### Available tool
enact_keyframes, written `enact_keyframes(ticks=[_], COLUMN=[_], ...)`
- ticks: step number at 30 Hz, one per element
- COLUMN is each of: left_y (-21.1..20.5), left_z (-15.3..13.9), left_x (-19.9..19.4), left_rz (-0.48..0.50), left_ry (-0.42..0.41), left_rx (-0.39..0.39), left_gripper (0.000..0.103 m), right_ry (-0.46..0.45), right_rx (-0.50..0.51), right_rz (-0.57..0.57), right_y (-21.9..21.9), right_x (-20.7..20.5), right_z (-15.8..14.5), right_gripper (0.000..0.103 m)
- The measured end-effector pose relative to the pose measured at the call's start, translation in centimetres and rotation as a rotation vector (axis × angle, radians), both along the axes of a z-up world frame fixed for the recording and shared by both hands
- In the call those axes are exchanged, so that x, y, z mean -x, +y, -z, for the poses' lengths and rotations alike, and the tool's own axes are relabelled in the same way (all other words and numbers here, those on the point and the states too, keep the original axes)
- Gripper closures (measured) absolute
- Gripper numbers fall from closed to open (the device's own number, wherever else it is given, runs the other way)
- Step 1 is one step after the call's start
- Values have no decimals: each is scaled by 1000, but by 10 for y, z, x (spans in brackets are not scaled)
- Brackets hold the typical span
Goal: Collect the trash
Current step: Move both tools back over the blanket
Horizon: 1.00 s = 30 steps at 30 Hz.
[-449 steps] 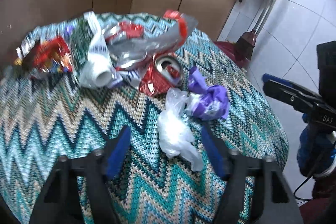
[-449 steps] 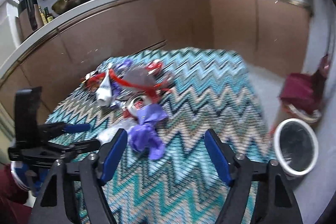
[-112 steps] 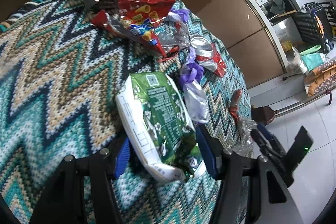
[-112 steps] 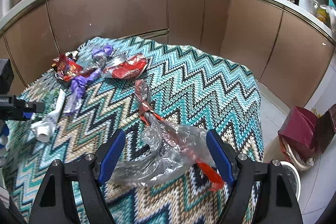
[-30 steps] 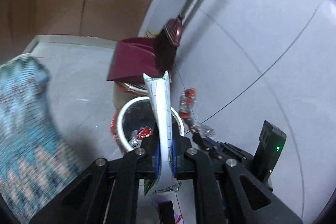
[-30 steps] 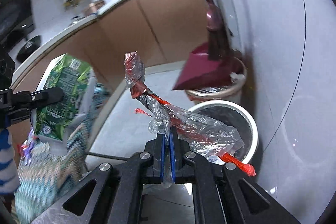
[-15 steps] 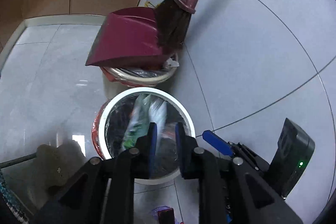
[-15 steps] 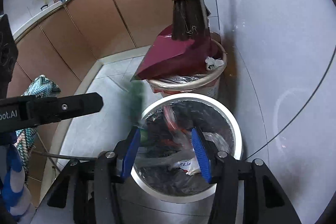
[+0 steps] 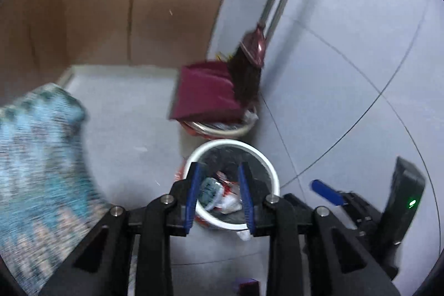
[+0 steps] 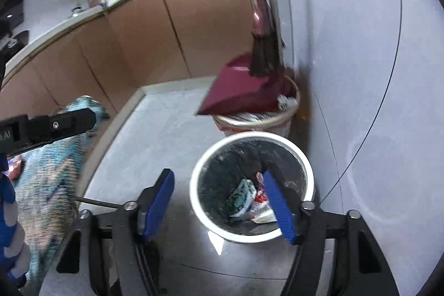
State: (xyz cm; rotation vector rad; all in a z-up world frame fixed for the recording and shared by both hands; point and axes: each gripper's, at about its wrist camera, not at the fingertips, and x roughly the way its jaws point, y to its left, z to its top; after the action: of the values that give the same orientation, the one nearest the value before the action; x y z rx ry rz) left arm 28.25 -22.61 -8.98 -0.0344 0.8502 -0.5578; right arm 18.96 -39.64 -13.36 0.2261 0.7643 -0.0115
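A white-rimmed trash bin with a black liner stands on the grey floor. Inside it lie the green snack bag and the red and clear wrappers. My left gripper is open and empty, above the bin. My right gripper is open wide and empty, over the bin's near left rim. The right gripper shows at the lower right of the left wrist view. The left one shows at the left of the right wrist view.
A second bin behind the white one holds a maroon dustpan and a broom. The table with the zigzag cloth is at the left. Brown cabinets stand behind, a tiled wall at the right.
Both grippers have opened wider and drawn back from the bin. The green bag and the wrappers have settled inside it. The table's edge has come back into view.
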Motion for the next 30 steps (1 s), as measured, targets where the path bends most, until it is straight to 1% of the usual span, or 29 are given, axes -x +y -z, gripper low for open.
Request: enact_keyframes(ticks=[1,2,4,5,6,9,12,14,16,18,21,26,30], left_y=[10,17,33,41,50,78,107,130,152,170,198,231,257], left_z=[-9,-15,-29,-35,-40,-55,-65,-72,-77,-82,-87,-89,-89], left_x=[12,21,45,56,67,102,130,146,163,178,198,222,237], left_rz=[-14,-23,-54,-64,-73,-99,-132,-158,-194,-227,-285,-332,-365], left_ry=[-38,-68,-139,-165,-187,-234,-265,-271,-291,-319,-350,-359,-355], left_rx=[-11,-17,-37,-44,-50,-67,-93,-90,-97,-108,-129,-133,-118], left_gripper=[76,76,76,76,76,76,76,71,63,60,55,54,53], right_ry=[-11,-24,-50,-61,-78,-116,-148,-170,-189,-199,-214,-216,-209], right_rx=[6,16,34,36,33,40,52,65,53,40,47,36,27], right_rz=[-8,-19,-36,-45,-57,-86,-118,-130,-143,-163,-195,-260,-300], right_y=[6,13,28,34,41,60,81,94,102,111,127,155,174], right_x=[6,13,26,32,39,57,73,84,91,97,106,119,127], right_z=[-8,-16,-32,-39,-48,-69,-87,-97,-104,-110,-116,-122,-124], right_gripper=[26,24,14,11,7,0,0,0,0,0,0,0,0])
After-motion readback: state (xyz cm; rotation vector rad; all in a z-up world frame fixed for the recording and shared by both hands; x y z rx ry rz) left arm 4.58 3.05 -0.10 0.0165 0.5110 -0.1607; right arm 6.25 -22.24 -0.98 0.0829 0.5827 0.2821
